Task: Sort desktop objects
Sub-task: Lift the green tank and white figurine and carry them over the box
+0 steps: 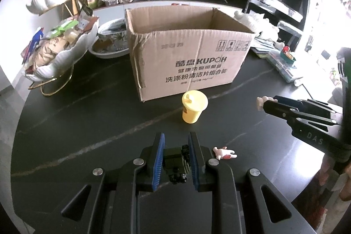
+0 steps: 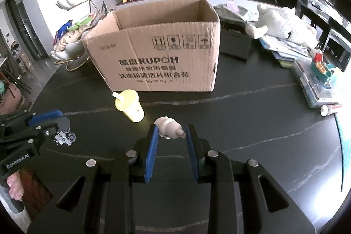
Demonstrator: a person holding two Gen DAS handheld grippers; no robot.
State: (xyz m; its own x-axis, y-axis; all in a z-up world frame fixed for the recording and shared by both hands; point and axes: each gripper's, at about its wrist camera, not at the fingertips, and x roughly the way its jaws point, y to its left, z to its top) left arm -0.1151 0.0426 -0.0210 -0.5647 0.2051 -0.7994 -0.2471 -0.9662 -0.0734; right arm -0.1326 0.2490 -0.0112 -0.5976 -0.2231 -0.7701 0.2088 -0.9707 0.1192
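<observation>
In the left wrist view my left gripper (image 1: 176, 137) is shut on a dark green block-built toy vehicle (image 1: 175, 157), held between the blue pads above the dark table. A yellow lidded cup (image 1: 194, 109) stands just ahead, in front of an open cardboard box (image 1: 188, 54). A small pink-and-white figurine (image 1: 224, 152) lies on the table to the right of my fingers. My right gripper (image 2: 172, 128) is shut on a pale pink figurine (image 2: 169, 129), lifted off the table. From the right wrist the cup (image 2: 130, 105), the box (image 2: 158, 47) and my left gripper (image 2: 63, 122) also show.
A tiered white dish of snacks (image 1: 54, 54) and a patterned bowl (image 1: 109, 41) stand left of the box. A black case (image 2: 235, 41), a white plush toy (image 2: 283, 21), stacked books and a clear plastic case (image 2: 318, 80) crowd the right side.
</observation>
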